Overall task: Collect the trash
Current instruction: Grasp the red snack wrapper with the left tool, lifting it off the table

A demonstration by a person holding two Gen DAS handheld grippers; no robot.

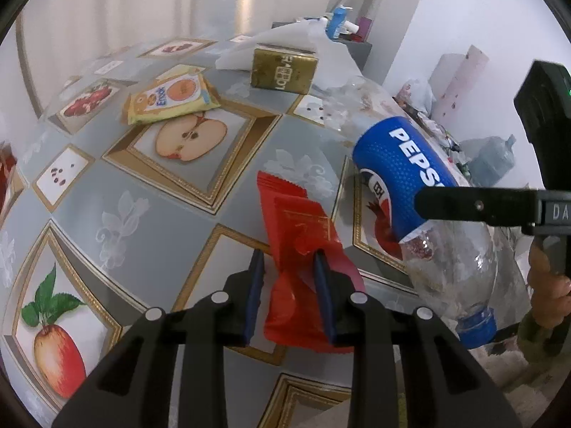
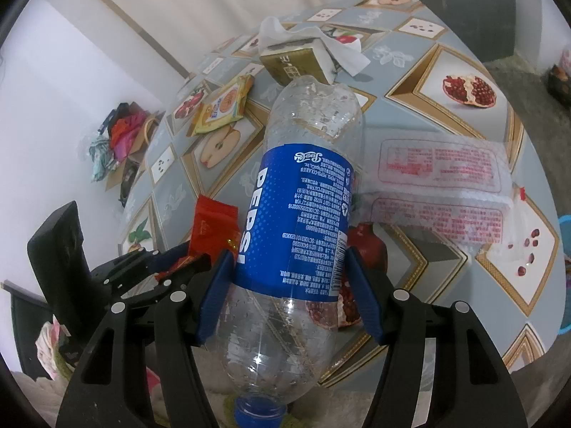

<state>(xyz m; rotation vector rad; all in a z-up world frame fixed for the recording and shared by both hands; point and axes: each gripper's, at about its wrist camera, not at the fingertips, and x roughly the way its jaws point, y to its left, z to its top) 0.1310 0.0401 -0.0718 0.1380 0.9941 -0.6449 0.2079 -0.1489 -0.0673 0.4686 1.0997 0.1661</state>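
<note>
Red wrapper (image 1: 303, 246) sits loosely between left gripper (image 1: 291, 267) fingers, over desk (image 1: 178, 196) near edge; could slip. Right gripper (image 2: 289, 274) clamps slick bottle (image 2: 296, 221) w/ 2 fingers; may twist out.

bottle (image 2: 296, 214): "PEPSI" | yellow packet (image 1: 175, 98): "Enaak" | right claw (image 1: 555, 213): "DA"

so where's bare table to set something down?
Free: the near-left stretch of table between the red wrapper and the yellow snack packet. Also the far-right corner around the printed pomegranate. Crowded: around the gold box and tissue, and where the clear bag lies.
</note>
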